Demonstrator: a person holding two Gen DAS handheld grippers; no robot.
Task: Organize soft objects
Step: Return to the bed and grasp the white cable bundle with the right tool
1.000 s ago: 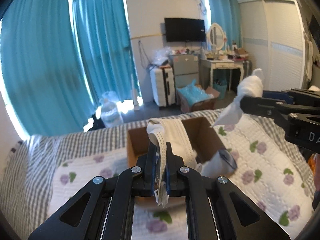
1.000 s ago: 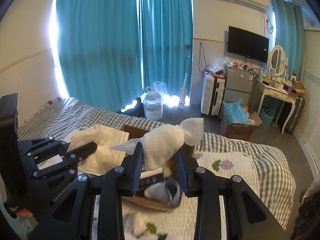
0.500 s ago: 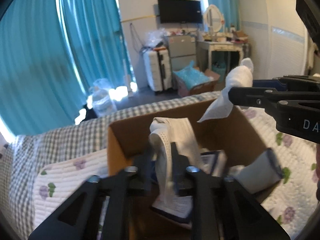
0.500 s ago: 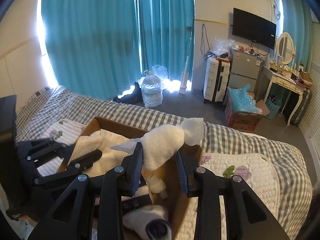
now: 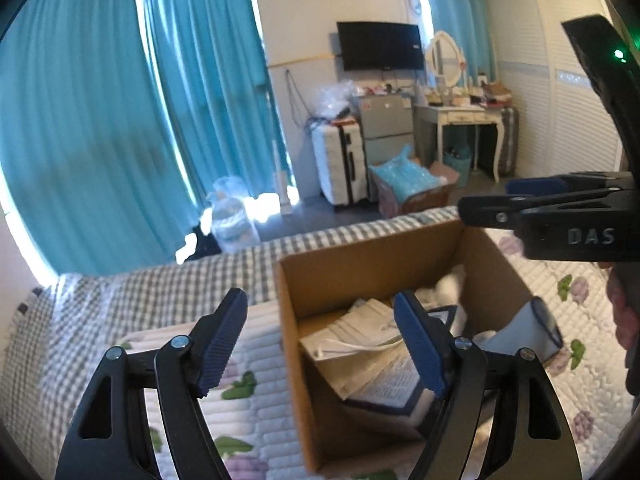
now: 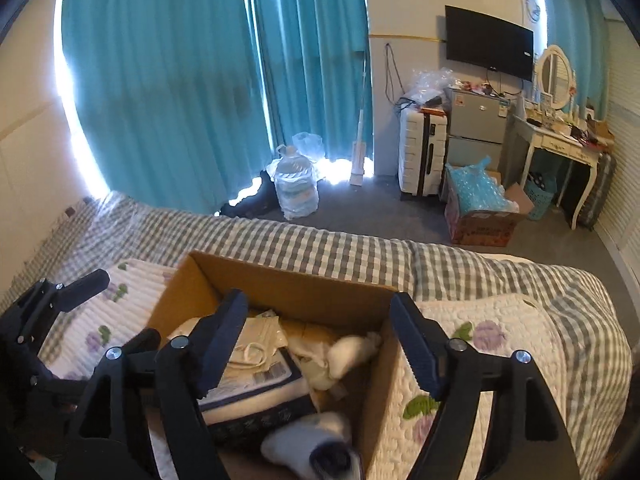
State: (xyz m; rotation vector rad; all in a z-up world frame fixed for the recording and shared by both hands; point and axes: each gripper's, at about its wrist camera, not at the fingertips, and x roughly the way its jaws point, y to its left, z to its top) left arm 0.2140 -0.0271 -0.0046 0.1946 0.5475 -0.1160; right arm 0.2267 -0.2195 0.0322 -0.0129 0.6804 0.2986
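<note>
You are holding both grippers, left gripper and right gripper, spread and empty above the cardboard box. Cream cloth and white bundle are lying inside it; a rolled sock is resting at its rim.

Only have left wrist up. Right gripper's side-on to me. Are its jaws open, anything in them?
Observer: Right wrist view shows the right gripper with jaws wide open and nothing between them.
Operator: White bundle, is it in the box? I only get a sliver of white past my own finger.
Observer: Yes. The bundle lies inside the box, toward its right wall, beside the folded cloth.
</note>
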